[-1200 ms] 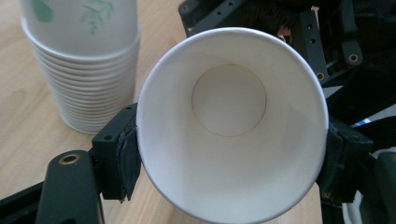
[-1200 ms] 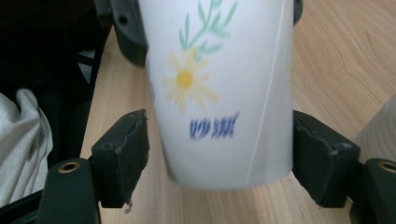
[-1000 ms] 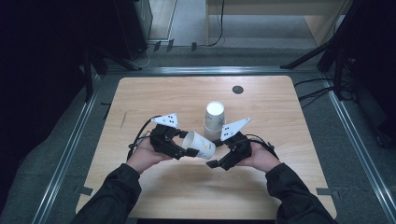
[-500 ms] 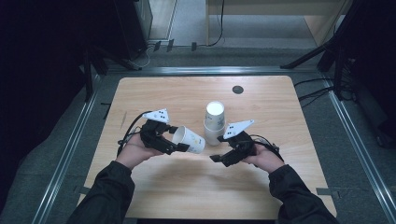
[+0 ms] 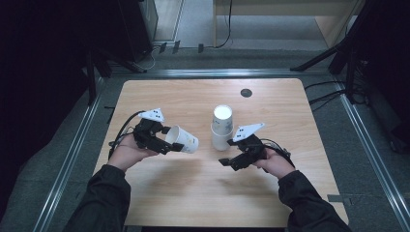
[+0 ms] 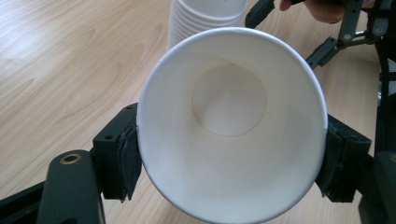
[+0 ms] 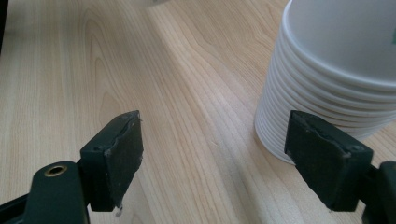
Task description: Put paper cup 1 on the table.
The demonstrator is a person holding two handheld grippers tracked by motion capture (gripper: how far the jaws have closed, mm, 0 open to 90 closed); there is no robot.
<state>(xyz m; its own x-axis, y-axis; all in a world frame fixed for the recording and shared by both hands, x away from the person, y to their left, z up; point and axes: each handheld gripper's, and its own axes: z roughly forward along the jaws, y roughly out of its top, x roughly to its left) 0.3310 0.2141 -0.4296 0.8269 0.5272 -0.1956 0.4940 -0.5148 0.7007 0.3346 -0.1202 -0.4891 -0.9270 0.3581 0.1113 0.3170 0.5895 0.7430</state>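
Cup (image 6: 231,126) farther left from stack (image 5: 222,127)

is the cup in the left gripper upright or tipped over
Tipped on its side. The paper cup lies level in the left gripper, and the left gripper view looks straight into its empty mouth.

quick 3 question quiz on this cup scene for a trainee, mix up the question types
1. True or false: the left gripper is shut on a single paper cup.
2. The right gripper is: A) open with nothing between its jaws, B) shut on the stack, C) holding a lid.
3. How does the stack of cups stand on the table?

Key
1. True; its pads press the cup's sides near the rim.
2. A.
3. Upside down, rims on the table, bottoms up.
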